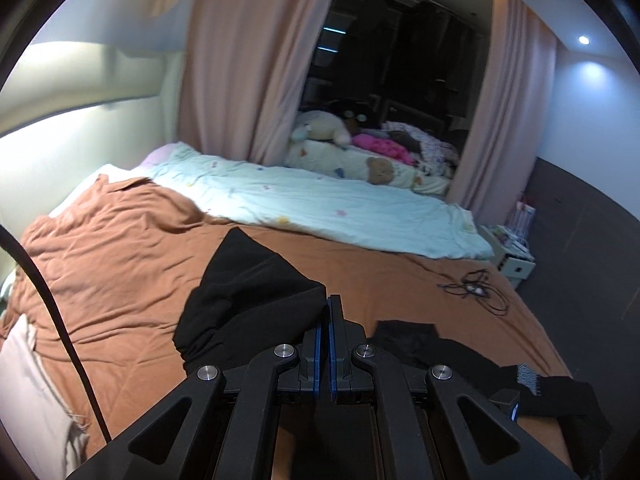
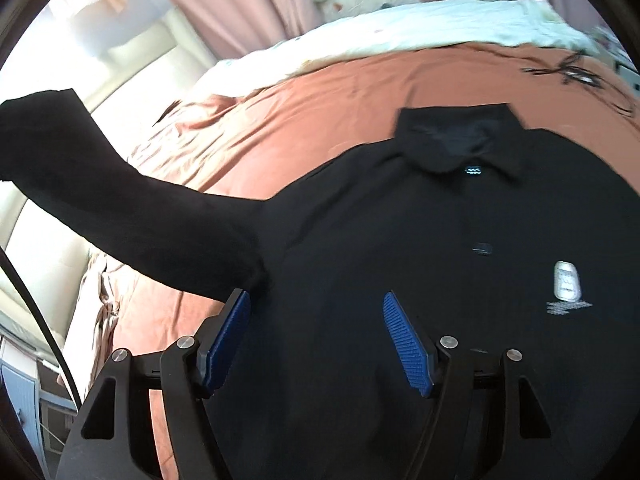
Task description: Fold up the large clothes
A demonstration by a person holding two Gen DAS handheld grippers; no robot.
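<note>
A black collared shirt [image 2: 460,240] lies front-up on the bed [image 2: 300,120], spread over the rust-brown cover, collar toward the far side and a small white chest print near the right tool's side. Its body looks flat; 1 long sleeve [image 2: 120,200] is raised off the bed and stretches away to the left in the right wrist view.

The left tool [image 1: 329,320] has its 2 jaws pressed together on black cloth: in the left wrist view the sleeve end [image 1: 256,292] bunches and hangs from the tips, well clear of the cover. The right tool [image 2: 316,320] stands with jaws apart above the shirt near the armpit seam, pads touching nothing that can be seen, no cloth pinched between them.

The step in hand looks like the sleeve fold: the lifted sleeve is to be carried across the chest. The next move probably calls for the left tool to swing the sleeve inward and lay it flat over the front, while the right tool pins or steadies the shoulder so the body does not drag. A tangle of dark cable [image 1: 476,288] lies farther off on the cover, well apart from the shirt
</note>
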